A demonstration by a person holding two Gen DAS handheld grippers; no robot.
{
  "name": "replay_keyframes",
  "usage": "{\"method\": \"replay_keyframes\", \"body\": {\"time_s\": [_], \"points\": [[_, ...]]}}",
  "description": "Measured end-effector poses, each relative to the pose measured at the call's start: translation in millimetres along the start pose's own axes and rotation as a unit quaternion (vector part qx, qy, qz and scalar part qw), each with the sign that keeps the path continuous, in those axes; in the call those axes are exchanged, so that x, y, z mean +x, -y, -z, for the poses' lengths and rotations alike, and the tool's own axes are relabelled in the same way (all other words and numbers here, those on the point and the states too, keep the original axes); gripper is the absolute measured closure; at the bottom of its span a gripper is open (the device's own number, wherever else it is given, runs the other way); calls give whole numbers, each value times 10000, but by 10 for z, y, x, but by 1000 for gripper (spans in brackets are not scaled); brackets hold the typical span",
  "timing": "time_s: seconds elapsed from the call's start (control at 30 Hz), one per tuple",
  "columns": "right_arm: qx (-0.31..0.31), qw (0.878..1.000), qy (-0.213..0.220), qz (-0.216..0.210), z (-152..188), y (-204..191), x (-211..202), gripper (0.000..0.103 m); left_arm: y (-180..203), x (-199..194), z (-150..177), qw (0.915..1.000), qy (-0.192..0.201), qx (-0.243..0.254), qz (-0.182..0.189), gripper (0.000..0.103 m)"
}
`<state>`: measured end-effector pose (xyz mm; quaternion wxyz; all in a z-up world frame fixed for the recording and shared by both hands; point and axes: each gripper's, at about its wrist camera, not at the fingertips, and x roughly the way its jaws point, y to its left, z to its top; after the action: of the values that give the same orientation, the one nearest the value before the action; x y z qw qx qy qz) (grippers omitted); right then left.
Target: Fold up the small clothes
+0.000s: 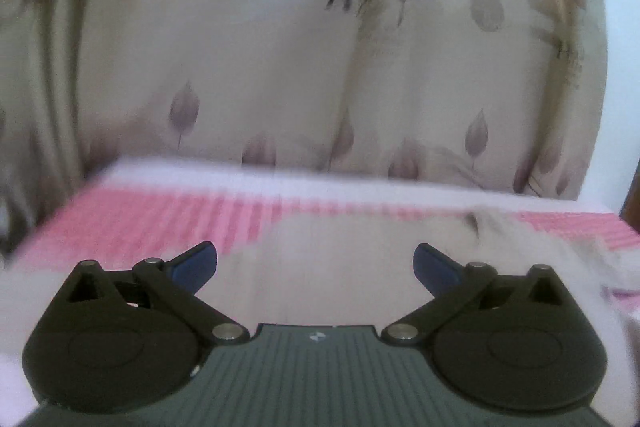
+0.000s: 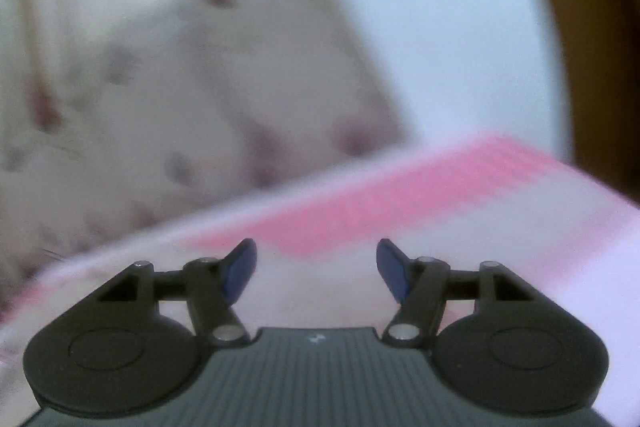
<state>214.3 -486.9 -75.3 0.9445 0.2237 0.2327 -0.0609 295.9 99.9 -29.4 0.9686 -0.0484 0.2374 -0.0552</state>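
Note:
Both views are blurred by motion. In the left wrist view my left gripper (image 1: 315, 259) is open wide and empty, held low over a pale cloth (image 1: 340, 247) that lies on a surface with pink and white checks (image 1: 160, 223). In the right wrist view my right gripper (image 2: 316, 259) is open and empty, over a pale patch of cloth (image 2: 316, 291) on the same pink checked surface (image 2: 380, 195). I cannot make out the shape of the garment.
A cream curtain with leaf prints (image 1: 280, 67) hangs behind the far edge of the surface and also shows in the right wrist view (image 2: 160, 67). A white wall (image 2: 440, 7) and a brown wooden frame (image 2: 592, 7) stand at the right.

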Motion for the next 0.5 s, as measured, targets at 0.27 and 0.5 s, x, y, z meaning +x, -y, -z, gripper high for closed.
{"method": "replay_keyframes", "body": {"time_s": [0.27, 0.5], "points": [[1921, 9806, -122, 369, 112, 978, -144, 33, -436, -145, 657, 9882, -426, -1442, -279, 0], [2970, 9530, 191, 566, -148, 1458, 299, 30, -553, -241, 710, 9822, -164, -1790, -544, 0]]}}
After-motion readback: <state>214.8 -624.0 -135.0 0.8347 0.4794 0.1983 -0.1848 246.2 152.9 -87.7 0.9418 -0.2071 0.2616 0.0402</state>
